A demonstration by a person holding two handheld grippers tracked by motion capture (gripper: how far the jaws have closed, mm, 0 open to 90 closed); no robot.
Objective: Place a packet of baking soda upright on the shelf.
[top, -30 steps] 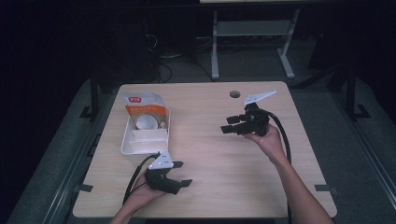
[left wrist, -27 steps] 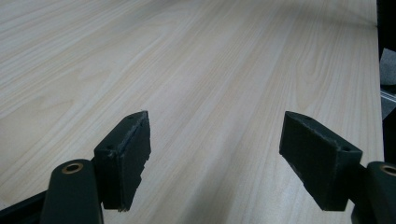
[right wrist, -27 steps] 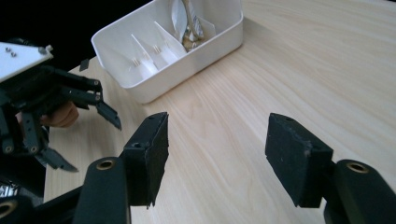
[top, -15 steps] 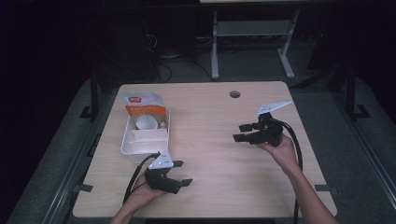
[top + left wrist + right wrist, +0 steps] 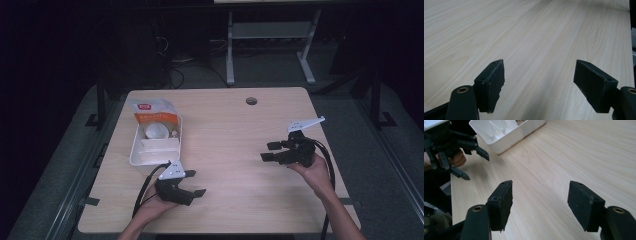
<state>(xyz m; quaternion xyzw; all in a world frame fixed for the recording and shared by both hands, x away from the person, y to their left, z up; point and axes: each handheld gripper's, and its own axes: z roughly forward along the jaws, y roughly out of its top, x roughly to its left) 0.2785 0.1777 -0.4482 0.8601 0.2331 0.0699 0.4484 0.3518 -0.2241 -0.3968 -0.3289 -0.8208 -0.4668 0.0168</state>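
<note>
Both tools stand with jaws apart and empty over the bare wooden surface [image 5: 225, 130], the left tool [image 5: 192, 184] near the front edge just below a white tray [image 5: 137, 150] holding a bowl [image 5: 156, 131] and an orange-and-white packet [image 5: 150, 112], the right tool [image 5: 270, 151] well apart at the right side.

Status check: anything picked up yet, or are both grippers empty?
Nothing looks done. The white tray holds its bowl, with the orange packet at its far end. In hand: nothing; the left gripper and right gripper are both open and empty over bare table. All handling remains.
</note>
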